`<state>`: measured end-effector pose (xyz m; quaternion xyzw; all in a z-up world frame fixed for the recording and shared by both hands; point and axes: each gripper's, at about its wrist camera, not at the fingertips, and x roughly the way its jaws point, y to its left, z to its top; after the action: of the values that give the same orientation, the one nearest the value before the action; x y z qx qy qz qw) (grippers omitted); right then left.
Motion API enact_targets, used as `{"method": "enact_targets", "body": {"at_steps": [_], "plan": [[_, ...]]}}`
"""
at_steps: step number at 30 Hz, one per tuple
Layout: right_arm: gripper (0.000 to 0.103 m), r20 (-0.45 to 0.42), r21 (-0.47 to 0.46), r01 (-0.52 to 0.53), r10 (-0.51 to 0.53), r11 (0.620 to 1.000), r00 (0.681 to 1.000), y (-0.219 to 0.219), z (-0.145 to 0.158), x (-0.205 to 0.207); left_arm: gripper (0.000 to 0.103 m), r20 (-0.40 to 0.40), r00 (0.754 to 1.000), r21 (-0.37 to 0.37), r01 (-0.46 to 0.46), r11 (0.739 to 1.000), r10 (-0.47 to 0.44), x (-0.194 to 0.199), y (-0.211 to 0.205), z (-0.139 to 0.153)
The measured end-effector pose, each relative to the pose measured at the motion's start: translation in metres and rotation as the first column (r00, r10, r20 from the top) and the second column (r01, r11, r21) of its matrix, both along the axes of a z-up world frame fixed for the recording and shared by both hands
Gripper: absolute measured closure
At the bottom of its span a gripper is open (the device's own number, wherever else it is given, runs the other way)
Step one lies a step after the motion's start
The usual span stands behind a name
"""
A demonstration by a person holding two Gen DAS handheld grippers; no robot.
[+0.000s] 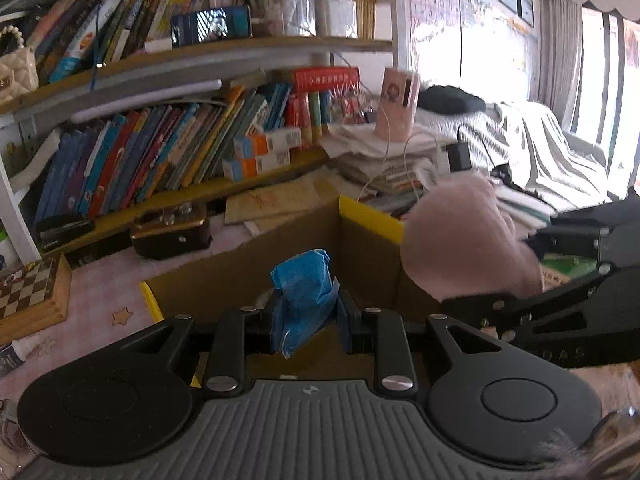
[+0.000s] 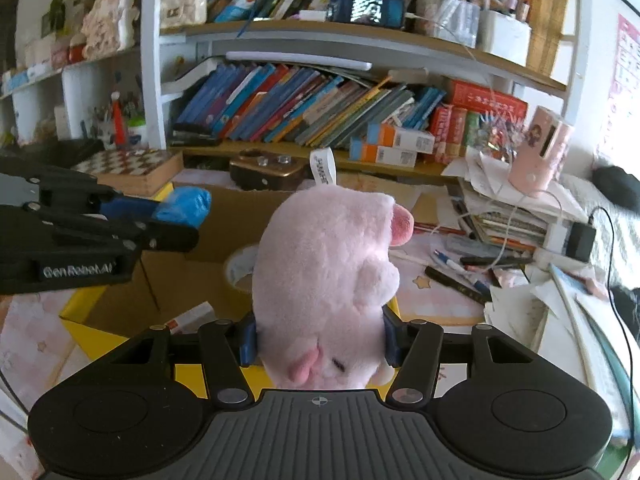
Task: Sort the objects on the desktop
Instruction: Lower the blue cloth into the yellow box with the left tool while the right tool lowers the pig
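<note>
My left gripper (image 1: 306, 320) is shut on a crumpled blue packet (image 1: 302, 296), held above an open cardboard box (image 1: 248, 264) with yellow flaps. From the right wrist view the same packet (image 2: 188, 204) pokes out of the left gripper (image 2: 168, 216) at the left edge. My right gripper (image 2: 320, 338) is shut on a pink plush toy (image 2: 324, 280) with a white tag, hanging over the box (image 2: 180, 280). In the left wrist view the plush (image 1: 460, 240) shows blurred at the right, over the box's far corner. A roll of tape (image 2: 240, 268) lies inside the box.
A bookshelf (image 1: 160, 152) packed with books runs along the back. A chessboard box (image 1: 32, 292) and a dark brown case (image 1: 172, 232) sit left of the cardboard box. Pens (image 2: 460, 276), stacked papers (image 2: 508, 216) and a pink cylinder (image 2: 540, 148) crowd the right side.
</note>
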<state>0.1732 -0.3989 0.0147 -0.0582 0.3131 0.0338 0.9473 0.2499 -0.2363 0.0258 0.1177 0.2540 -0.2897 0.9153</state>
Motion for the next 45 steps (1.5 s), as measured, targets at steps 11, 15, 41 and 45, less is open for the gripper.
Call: {"method": "enact_targets", "body": {"at_steps": [11, 15, 41, 45], "plan": [[0.046, -0.016, -0.019, -0.059, 0.059, 0.998, 0.998, 0.004, -0.002, 0.022, 0.079, -0.04, 0.999, 0.062, 0.006, 0.998, -0.003, 0.009, -0.008, -0.022], [0.046, -0.043, -0.032, -0.098, 0.097, 0.995, 0.994, 0.011, -0.008, 0.029, 0.079, -0.054, 0.999, 0.089, 0.012, 0.996, -0.008, 0.012, -0.01, -0.029], [0.041, -0.2, 0.056, -0.163, 0.171, 0.985, 0.965, 0.003, -0.031, 0.051, 0.064, -0.097, 0.995, 0.132, 0.001, 0.991, 0.012, 0.024, -0.008, -0.043], [0.035, -0.192, 0.05, -0.142, 0.149, 0.989, 0.97, 0.0, -0.03, 0.051, 0.048, -0.073, 0.997, 0.103, -0.013, 0.995, 0.021, 0.02, -0.002, -0.039]]}}
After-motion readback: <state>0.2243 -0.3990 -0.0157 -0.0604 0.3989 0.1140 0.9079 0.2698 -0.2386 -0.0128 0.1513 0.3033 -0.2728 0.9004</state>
